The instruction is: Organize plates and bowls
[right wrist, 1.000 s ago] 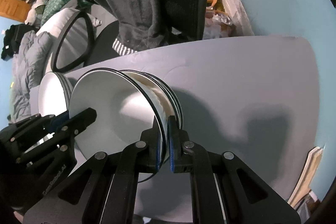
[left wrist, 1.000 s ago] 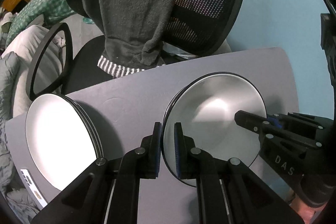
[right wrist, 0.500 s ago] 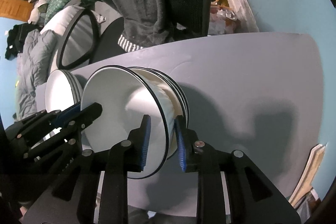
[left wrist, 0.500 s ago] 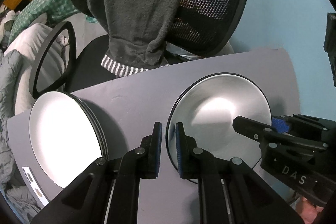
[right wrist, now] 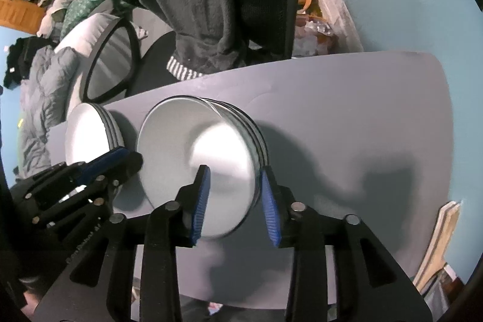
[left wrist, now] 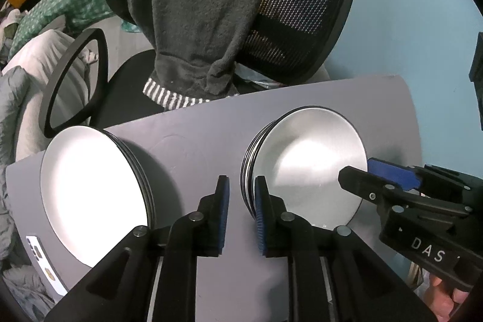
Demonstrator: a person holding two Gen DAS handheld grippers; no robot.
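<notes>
Two stacks on the grey table (left wrist: pixel 302 110): a stack of white plates (left wrist: pixel 90 195) with dark rims at the left end, and a stack of white bowls (left wrist: pixel 308 168) near the middle. Edge lines suggest about four pieces in each; exact count cannot be told. The stacks stand well apart, bare tabletop between them.

Left gripper (left wrist: pixel 241 210): one, black, blue pads. Jaws have just been opening; a narrow gap shows, with only tabletop between the pads. The right pad sits just beside the bowl stack's rim; contact cannot be told.

Right gripper (right wrist: pixel 234 201): one, same build. Jaws have just been opening and stand clearly apart, straddling the near rim of the bowls; pads not pressing. From the left wrist view its body carries white letters "DAS"; anything further is cut off.

One phone (left wrist: pixel 39 258) lies at the table's near left corner. One mesh-back office chair (left wrist: pixel 302 5) behind the table, one dark grey garment (left wrist: pixel 196 5) with a striped cuff draped over it. No other writing legible
</notes>
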